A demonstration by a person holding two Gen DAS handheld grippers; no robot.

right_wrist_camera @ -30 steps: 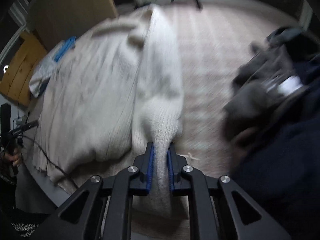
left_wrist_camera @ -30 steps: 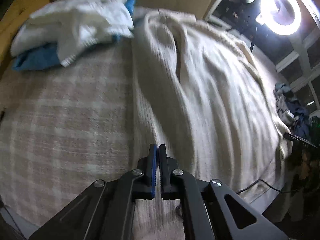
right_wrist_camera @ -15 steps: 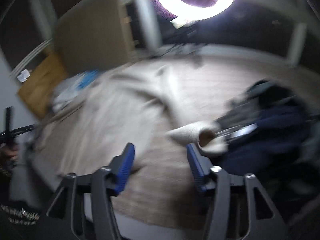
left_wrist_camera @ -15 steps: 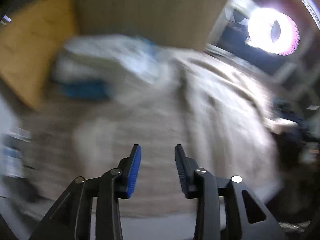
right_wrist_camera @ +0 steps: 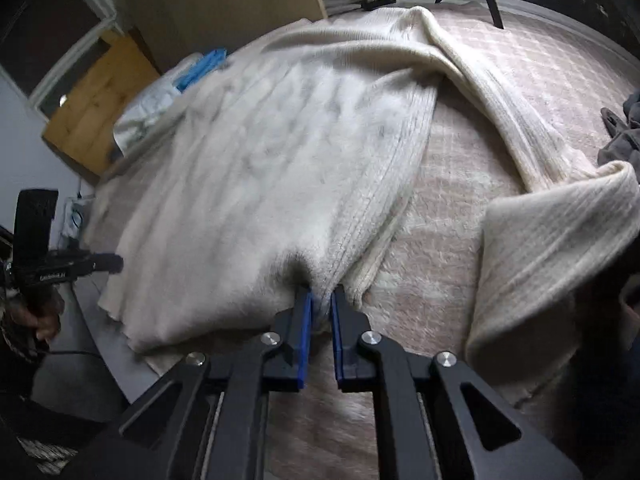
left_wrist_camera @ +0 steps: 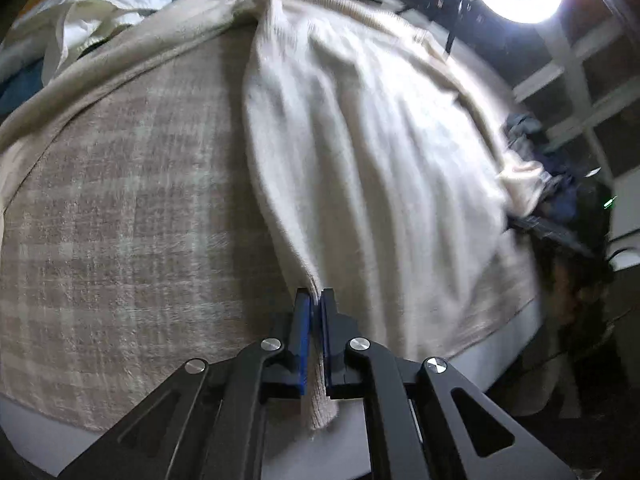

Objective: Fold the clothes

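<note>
- The plaid blanket [left_wrist_camera: 120, 208] covers the whole work surface, checked in beige and cream, and everything lies on it.
- Spread over it is the cream knit sweater [left_wrist_camera: 360, 152], body flat, running from the near edge away to the far side. That's its long axis, hem near, neck far.
- One sleeve [right_wrist_camera: 500, 92] trails out to the right, its cuff end doubled over near the right edge.
- Off at the far left sits a pile of white and blue clothes [left_wrist_camera: 112, 4].
- Left gripper [left_wrist_camera: 315, 300]: jaws pressed together on the near left hem corner, knit poking through below.
- Right gripper [right_wrist_camera: 321, 300]: jaws pinching a bunched fold of the near right hem.
- Handling, I'd judge: soft, thick, floppy knit, fairly heavy, not slippery. It'll sag and stretch between grips, so the ribbed hem corners look like the sensible holds.
</note>
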